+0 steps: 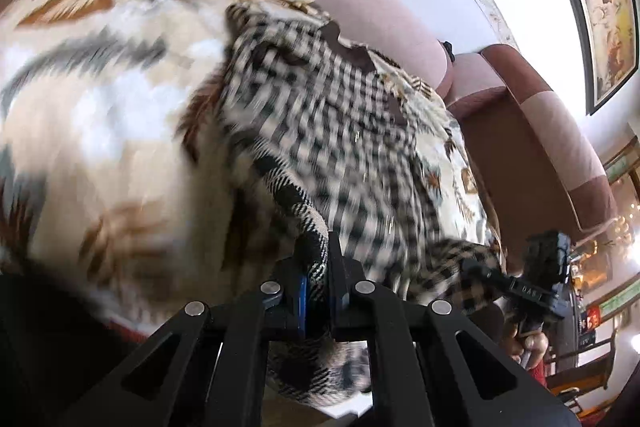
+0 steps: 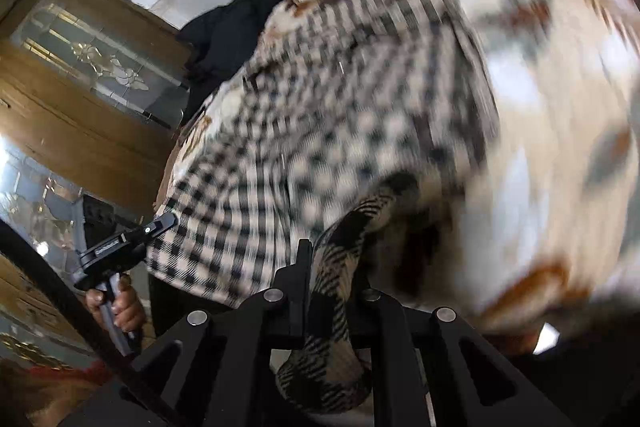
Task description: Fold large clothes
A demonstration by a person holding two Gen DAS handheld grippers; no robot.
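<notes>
Checked shirt (image 1: 320,131) lies on a patterned blanket (image 1: 100,99) over a sofa. Left tongs (image 1: 320,267) and right tongs (image 2: 316,267) each pinch an edge. Thin grips could slip, or snag the blanket.

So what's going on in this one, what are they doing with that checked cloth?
A person holds a gripper in each hand, and both are clamped on a black-and-cream checked garment. The left gripper pinches one bunched edge, and the right gripper pinches another, its jaws closed on the fabric. The garment hangs between them over a cream patterned blanket on a pink sofa. The frames are motion-blurred, so no fold can be made out yet.
</notes>
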